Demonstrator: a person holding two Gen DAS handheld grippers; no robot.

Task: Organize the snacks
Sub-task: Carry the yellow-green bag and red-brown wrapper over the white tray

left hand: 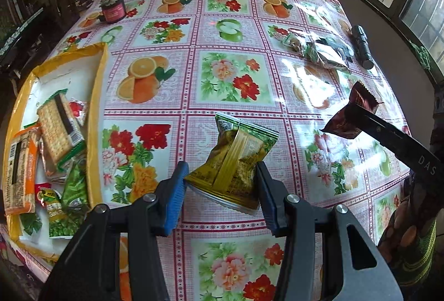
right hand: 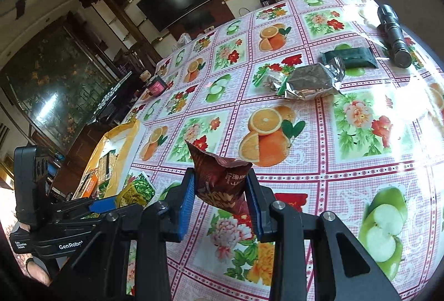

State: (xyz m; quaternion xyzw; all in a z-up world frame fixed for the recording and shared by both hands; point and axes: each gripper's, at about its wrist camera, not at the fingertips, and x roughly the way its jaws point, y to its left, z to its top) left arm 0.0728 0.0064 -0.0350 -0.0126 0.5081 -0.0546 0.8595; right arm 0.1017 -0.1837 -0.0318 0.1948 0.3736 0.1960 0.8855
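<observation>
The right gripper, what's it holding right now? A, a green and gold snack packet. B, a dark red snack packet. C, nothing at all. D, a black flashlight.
B: the right gripper has its blue pads pressed on a dark red packet, lifted off the tablecloth; the green-gold packet is in the left gripper and the flashlight lies on the table.
</observation>
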